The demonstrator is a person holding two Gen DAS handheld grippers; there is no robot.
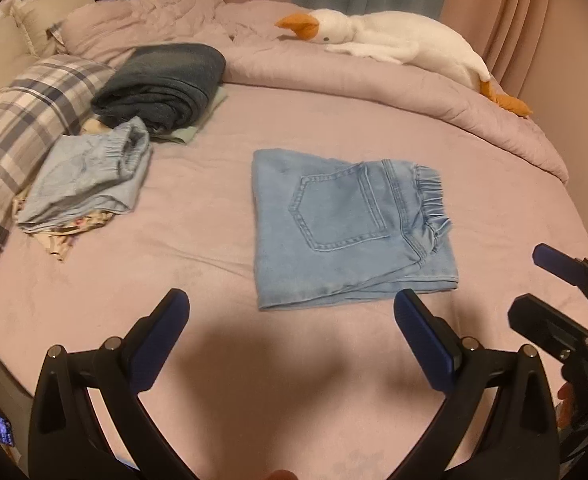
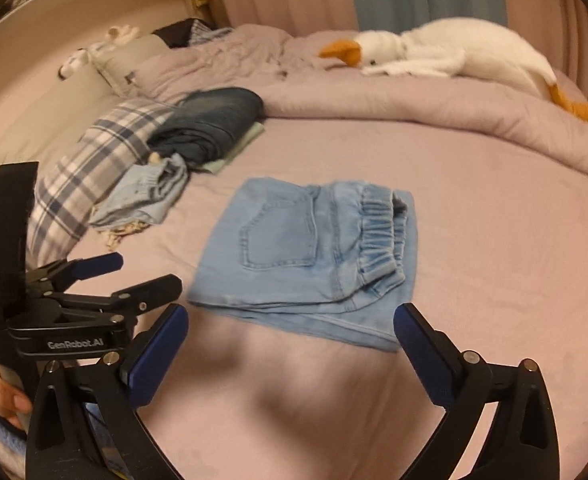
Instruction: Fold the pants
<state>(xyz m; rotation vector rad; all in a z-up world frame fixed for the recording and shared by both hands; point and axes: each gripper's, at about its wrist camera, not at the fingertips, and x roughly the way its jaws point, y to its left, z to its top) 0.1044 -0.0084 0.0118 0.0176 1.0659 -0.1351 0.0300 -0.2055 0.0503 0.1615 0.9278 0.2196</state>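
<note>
The light blue denim pants with an elastic waistband (image 1: 346,228) lie folded into a compact rectangle on the pale lilac bed sheet (image 1: 494,208), back pocket facing up and the gathered waistband turned toward the right side of the bundle. In the left wrist view the bundle sits just ahead of the left gripper (image 1: 291,300), its near edge between the two fingertips and closer to the right one; both blue-padded fingers (image 1: 410,306) are spread wide and hold nothing. The right gripper (image 2: 289,316) is likewise wide open and empty, and the pants (image 2: 306,256) rest just beyond its fingers, the near corner of the fabric reaching almost to the right fingertip. The two grippers sit side by side, each showing at the edge of the other's view. Ahead and to the left of the fingers, well apart from the folded pants, lies a second pale blue denim garment (image 1: 89,184) in a loose heap, with a folded dark blue garment (image 1: 161,84) behind it and a plaid grey-and-white pillow (image 1: 25,120) at the far left. Far ahead, a white plush goose with an orange beak (image 1: 398,46) lies on the bunched lilac duvet (image 1: 334,76).
</note>
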